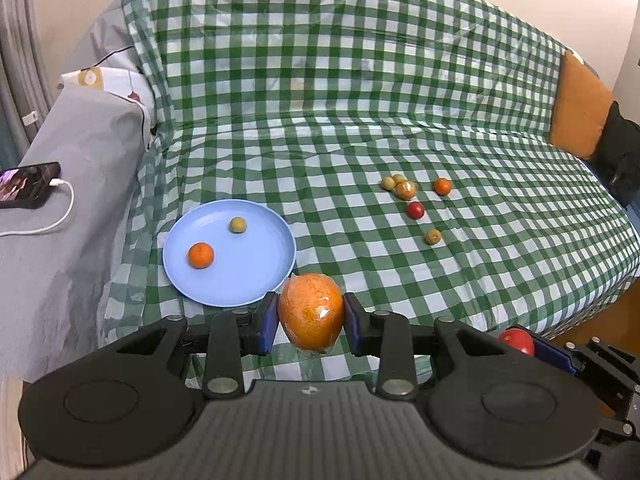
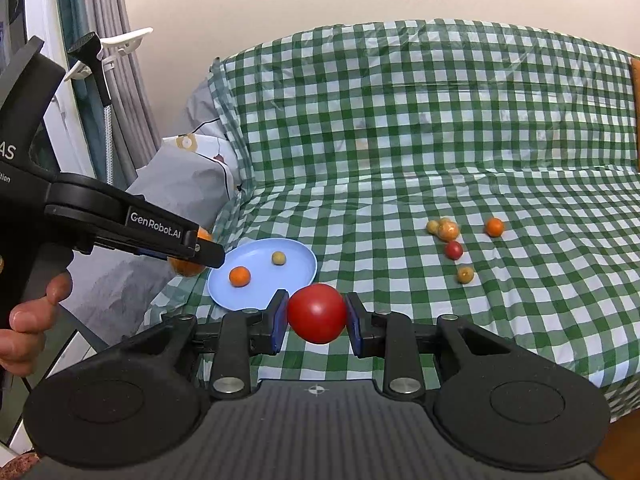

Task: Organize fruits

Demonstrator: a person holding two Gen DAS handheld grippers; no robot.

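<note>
My left gripper (image 1: 311, 316) is shut on a plastic-wrapped orange (image 1: 311, 311), held just off the near right rim of the light blue plate (image 1: 256, 276). On the plate lie a small orange (image 1: 200, 255) and a small yellowish fruit (image 1: 237, 225). My right gripper (image 2: 317, 314) is shut on a red tomato (image 2: 317, 313), near the plate (image 2: 298, 268); that tomato (image 1: 517, 341) shows at the left view's lower right. The left gripper (image 2: 200, 252) appears from the side at the left. Several small fruits (image 1: 416, 200) lie loose on the checked cloth to the right.
A green-and-white checked cloth (image 1: 360, 120) covers a sofa seat and back. On the grey armrest (image 1: 72, 200) at the left lies a phone (image 1: 28, 186) with a white cable. An orange cushion (image 1: 580, 108) leans at the far right. A hand (image 2: 28, 328) holds the left gripper's handle.
</note>
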